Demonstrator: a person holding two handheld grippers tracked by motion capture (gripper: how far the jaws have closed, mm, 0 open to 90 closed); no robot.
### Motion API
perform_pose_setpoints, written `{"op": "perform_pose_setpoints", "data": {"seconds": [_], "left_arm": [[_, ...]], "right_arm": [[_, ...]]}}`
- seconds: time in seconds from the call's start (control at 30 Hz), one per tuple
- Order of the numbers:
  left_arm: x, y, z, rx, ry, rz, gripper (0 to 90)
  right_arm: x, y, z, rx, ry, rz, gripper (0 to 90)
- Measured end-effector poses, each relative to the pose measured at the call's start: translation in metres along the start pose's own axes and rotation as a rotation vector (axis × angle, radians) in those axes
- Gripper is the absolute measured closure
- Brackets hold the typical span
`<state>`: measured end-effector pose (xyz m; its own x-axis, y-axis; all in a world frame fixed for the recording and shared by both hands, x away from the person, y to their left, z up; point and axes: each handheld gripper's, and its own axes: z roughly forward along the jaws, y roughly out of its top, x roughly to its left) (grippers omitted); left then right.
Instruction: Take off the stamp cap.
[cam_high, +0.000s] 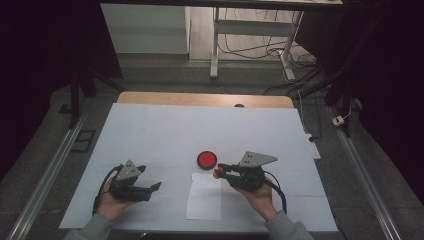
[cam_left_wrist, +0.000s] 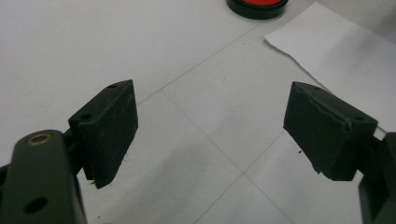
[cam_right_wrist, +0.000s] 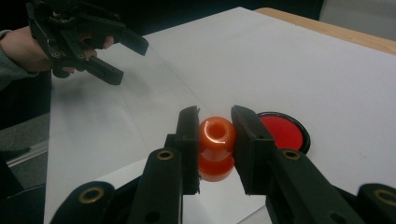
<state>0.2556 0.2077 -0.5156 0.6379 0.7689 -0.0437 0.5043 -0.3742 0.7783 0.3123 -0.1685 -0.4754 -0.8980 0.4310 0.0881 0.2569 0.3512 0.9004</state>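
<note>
Orange stamp (cam_right_wrist: 216, 147) clamped upright between the closed jaws of the right gripper (cam_right_wrist: 215, 154), just right of centre in the high view, over the top edge of the paper sheet (cam_high: 204, 197) and beside the red ink pad (cam_high: 206, 160) — likely inked or about to be, then pressed onto the sheet. Left gripper (cam_high: 150, 180) at lower left, jaws spread wide and holding nothing, probably parked clear of the work on the white table (cam_high: 150, 130).
</note>
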Motion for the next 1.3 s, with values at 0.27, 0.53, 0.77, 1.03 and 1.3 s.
{"op": "perform_pose_setpoints", "data": {"seconds": [0.27,0.53,0.77,1.03,1.3], "left_arm": [[-0.012,0.011,0.006,-0.003,-0.032,0.048,19.0],[-0.018,0.02,0.016,0.001,-0.064,0.064,19.0],[-0.022,0.028,0.02,-0.009,-0.097,0.068,19.0],[-0.036,0.043,0.027,-0.009,-0.138,0.097,19.0],[-0.043,0.055,0.032,-0.008,-0.155,0.108,19.0]], "right_arm": [[-0.003,0.0,-0.003,-0.009,-0.01,0.008,71.7],[-0.005,0.0,-0.004,-0.014,-0.014,0.021,71.6],[-0.005,0.001,0.001,-0.015,-0.008,0.009,71.7],[-0.003,0.003,-0.001,-0.026,-0.008,0.005,71.7],[-0.004,0.004,0.001,-0.028,0.0,0.001,71.7]]}}
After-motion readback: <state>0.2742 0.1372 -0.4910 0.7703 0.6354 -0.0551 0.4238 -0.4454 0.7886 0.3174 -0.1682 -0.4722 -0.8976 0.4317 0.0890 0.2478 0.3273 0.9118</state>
